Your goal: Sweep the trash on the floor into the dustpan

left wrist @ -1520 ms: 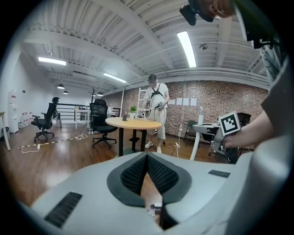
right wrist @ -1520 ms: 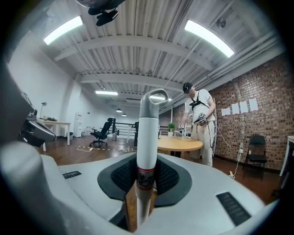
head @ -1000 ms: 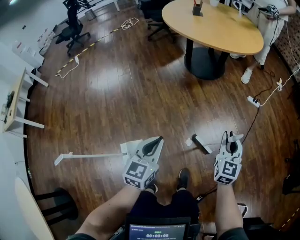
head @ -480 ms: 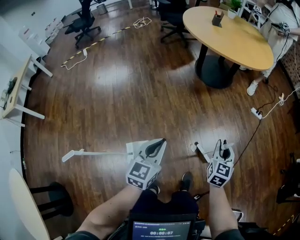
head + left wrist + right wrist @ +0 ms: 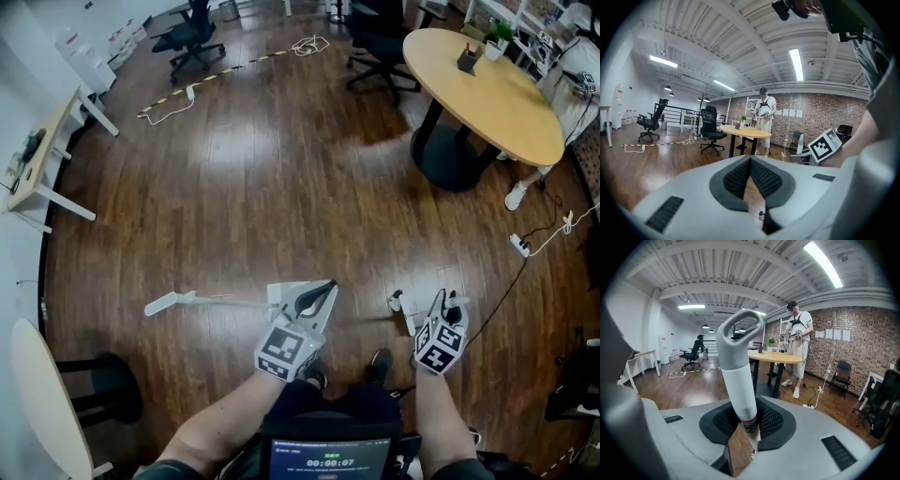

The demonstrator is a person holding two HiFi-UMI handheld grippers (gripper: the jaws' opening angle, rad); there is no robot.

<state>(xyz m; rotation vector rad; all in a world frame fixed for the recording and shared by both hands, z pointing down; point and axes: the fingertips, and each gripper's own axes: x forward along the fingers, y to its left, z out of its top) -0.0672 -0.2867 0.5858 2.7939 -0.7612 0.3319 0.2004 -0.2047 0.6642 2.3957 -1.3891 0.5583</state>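
Holding the brush [image 5: 737,380] ready while the dustpan [image 5: 279,293] lies on the floor [image 5: 281,187]

The right gripper [image 5: 448,305] is clamped on the white handle of the brush, and the grey loop end of that handle points away from the gripper. The left gripper [image 5: 321,291] has its jaws pressed together with nothing between them. It hovers over the pan end of the dustpan, which lies on the wood floor just in front of the person, with its long handle pointing to the left. The trash I cannot make out with certainty; it is too small here. To do this step well, I think the left jaws must open and take the dustpan handle, so that the lip sits flat on the floor. The brush should then pull toward the lip in short, low strokes.
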